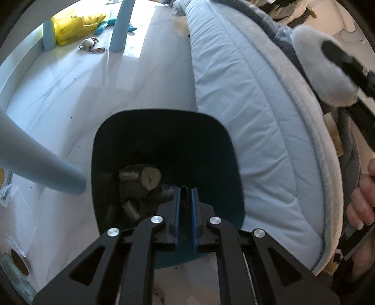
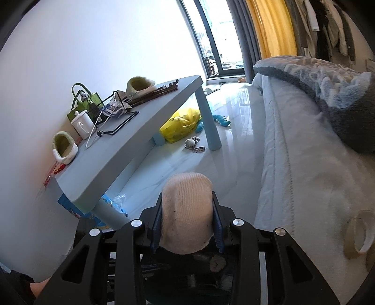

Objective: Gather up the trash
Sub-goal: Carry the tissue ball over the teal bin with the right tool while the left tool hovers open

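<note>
This is a home, most likely a bedroom or a bed-sitting room. A quilted mattress (image 2: 293, 164) with a grey blanket (image 2: 328, 93) runs along one side, and clothes (image 2: 328, 21) hang on a rail behind it. A glass door (image 2: 218, 40) with a yellow curtain (image 2: 269, 25) lets in daylight over a glossy tiled floor (image 1: 70, 98). A low blue table (image 2: 131, 138) against the wall carries slippers (image 2: 64, 146), a white mug (image 2: 82, 124) and a green gift bag (image 2: 84, 103). Beneath it lie a yellow bag (image 2: 180, 124) and a teal soft toy (image 2: 221, 120). A dark bin (image 1: 164, 145) stands by the bed.
</note>
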